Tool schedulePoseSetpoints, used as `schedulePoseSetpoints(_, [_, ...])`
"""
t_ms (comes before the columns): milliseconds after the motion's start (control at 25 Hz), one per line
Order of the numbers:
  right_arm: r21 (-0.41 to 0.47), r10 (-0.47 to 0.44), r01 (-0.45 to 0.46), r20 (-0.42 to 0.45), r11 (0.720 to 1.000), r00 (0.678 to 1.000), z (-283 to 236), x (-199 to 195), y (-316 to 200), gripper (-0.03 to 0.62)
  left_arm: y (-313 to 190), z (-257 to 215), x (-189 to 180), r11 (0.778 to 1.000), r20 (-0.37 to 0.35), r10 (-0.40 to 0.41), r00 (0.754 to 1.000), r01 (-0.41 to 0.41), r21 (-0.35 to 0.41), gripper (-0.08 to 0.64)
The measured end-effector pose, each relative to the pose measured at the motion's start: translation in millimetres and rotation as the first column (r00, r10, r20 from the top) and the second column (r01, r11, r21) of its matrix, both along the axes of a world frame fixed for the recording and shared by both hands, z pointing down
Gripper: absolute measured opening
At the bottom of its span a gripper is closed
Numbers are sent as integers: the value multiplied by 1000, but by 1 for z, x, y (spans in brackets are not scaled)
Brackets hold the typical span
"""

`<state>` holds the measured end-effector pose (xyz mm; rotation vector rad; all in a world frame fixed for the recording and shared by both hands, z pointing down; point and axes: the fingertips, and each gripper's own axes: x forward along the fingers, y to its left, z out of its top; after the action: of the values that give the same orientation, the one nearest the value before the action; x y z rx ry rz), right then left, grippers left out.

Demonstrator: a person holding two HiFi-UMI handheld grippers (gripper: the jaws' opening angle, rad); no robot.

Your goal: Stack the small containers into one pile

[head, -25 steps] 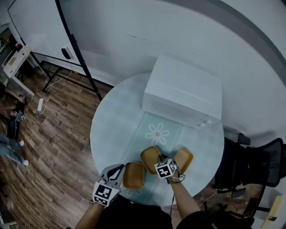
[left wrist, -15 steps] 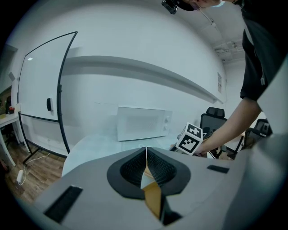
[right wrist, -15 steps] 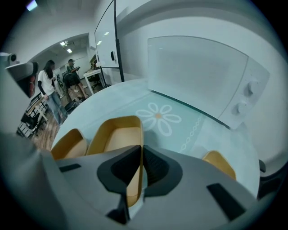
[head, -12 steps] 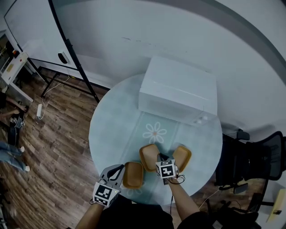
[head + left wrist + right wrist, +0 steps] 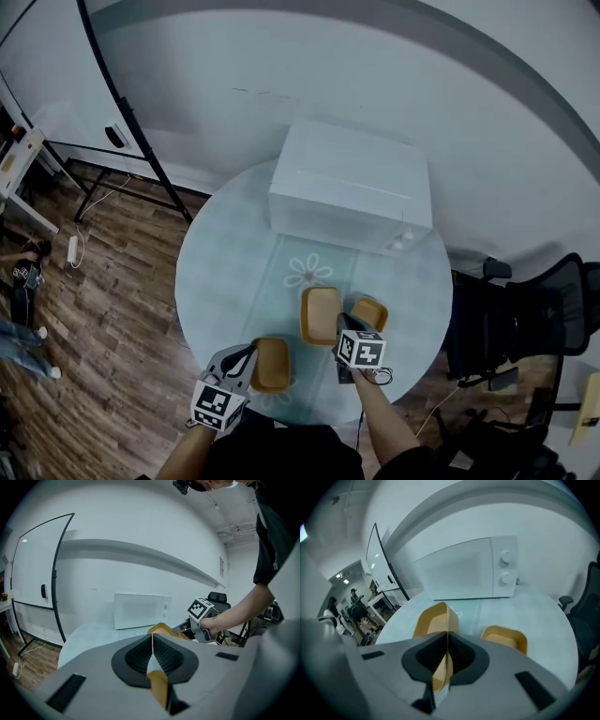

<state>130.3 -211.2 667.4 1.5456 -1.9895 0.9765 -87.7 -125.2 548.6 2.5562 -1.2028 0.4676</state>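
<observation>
1. Left gripper [image 5: 247,360] pinches left container [image 5: 272,367] by its rim, near table [image 5: 225,262] front edge.
2. Right gripper [image 5: 340,325] pinches middle container [image 5: 321,311]; third container [image 5: 370,312] sits just beside.
3. Keep rims level and centred before nesting.

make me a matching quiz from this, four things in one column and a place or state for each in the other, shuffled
Things
1. left gripper
2. right gripper
3. right container
4. microwave

Places or states
A. stands at the far side of the table
B. shut on the wall of the middle container
C. lies on the table, held by nothing
D. shut on the wall of the left container

Pairs: 1-D, 2-B, 3-C, 4-A
</observation>
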Motion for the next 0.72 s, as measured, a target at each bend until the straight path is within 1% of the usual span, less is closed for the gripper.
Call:
schedulePoseSetpoints(120, [17, 113, -115, 69, 993, 991, -14, 28, 3, 32, 3, -1, 10, 1000, -6, 22, 1000, -21, 3, 17])
schedulePoseSetpoints(200, [21, 182, -185, 112, 983, 977, -22, 48, 7, 32, 4, -1, 17, 999, -9, 34, 999, -34, 6, 17])
schedulePoseSetpoints(320, [13, 261, -266, 154, 964, 953, -26, 78, 16, 32, 5, -2, 28, 999, -13, 54, 998, -54, 9, 17])
schedulePoseSetpoints(520, [-38, 364, -364, 209, 930, 908, -16, 116, 31, 32, 5, -4, 46, 997, -21, 82, 996, -82, 8, 17])
schedulePoseSetpoints(720, [-114, 441, -426, 267, 897, 857, 3, 139, 44, 32, 7, -3, 56, 995, -16, 96, 995, -96, 4, 17])
